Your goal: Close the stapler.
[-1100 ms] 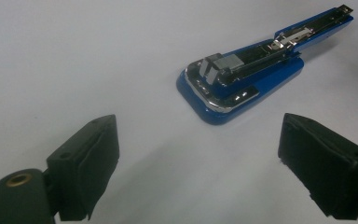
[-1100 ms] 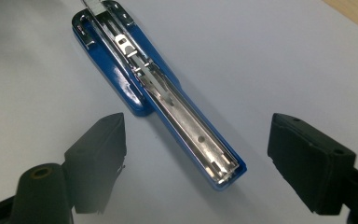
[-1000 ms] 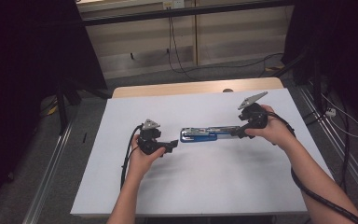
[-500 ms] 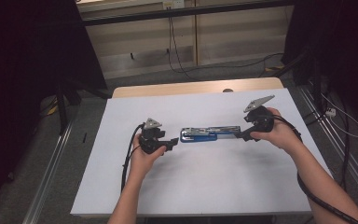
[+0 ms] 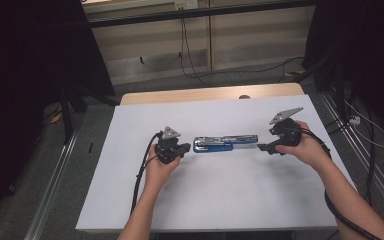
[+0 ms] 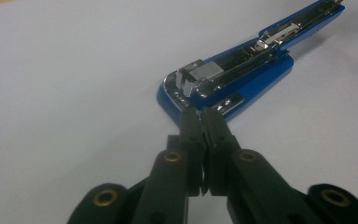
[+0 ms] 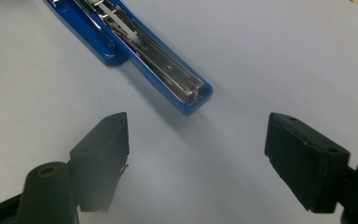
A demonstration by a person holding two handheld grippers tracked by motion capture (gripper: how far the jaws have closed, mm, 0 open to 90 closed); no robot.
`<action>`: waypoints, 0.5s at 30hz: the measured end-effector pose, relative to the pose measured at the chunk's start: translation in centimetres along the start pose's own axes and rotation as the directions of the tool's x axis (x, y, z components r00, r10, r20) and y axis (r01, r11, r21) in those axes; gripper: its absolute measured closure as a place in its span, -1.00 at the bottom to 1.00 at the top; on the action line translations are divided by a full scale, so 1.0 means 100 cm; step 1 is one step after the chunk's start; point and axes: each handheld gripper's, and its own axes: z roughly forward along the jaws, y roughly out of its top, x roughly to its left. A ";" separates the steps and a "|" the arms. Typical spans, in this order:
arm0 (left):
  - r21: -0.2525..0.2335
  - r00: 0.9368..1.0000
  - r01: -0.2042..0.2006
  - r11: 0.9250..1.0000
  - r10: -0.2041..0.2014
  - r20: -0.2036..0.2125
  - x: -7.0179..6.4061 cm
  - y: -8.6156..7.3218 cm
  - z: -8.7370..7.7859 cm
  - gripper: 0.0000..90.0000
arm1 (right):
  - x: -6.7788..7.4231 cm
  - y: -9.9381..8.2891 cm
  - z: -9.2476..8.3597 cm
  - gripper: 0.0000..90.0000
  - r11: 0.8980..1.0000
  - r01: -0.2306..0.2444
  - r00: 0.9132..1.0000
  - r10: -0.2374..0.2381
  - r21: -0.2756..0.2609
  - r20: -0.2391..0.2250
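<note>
A blue stapler [image 5: 225, 142] lies opened out flat on the white table [image 5: 220, 200], its chrome staple channel facing up. My left gripper [image 5: 186, 148] is at the stapler's left end. In the left gripper view its jaws have just been closing and now stand shut [image 6: 204, 119], tips against the stapler's hinge end [image 6: 200, 81], with nothing visible between them. My right gripper [image 5: 261, 148] sits just off the stapler's right end. It is open [image 7: 198, 149], and the stapler's tip [image 7: 193, 95] lies a little beyond the gap.
The table's wooden far edge [image 5: 205, 94] lies behind the stapler. Metal rails [image 5: 55, 180] run along the floor on both sides, and cables [image 5: 365, 135] trail at the right. Black cables hang from both grippers toward the front edge.
My right gripper has drawn back to the right, away from the stapler's end. The left hand has stayed in place at the other end.
</note>
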 end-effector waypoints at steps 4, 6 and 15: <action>-0.008 1.000 0.001 1.000 -0.001 -0.005 -0.001 0.000 0.004 1.00 | 0.000 -0.003 0.001 -0.25 1.000 0.005 1.000 -0.005 0.012 0.010; -0.012 1.000 -0.001 1.000 0.001 -0.014 -0.001 0.000 0.006 1.00 | 0.000 -0.004 0.004 -0.13 1.000 -0.013 1.000 0.012 0.018 0.014; -0.004 1.000 0.014 1.000 -0.014 -0.009 -0.001 0.000 0.014 1.00 | 0.001 -0.007 0.017 0.62 0.999 -0.005 1.000 0.005 0.047 -0.005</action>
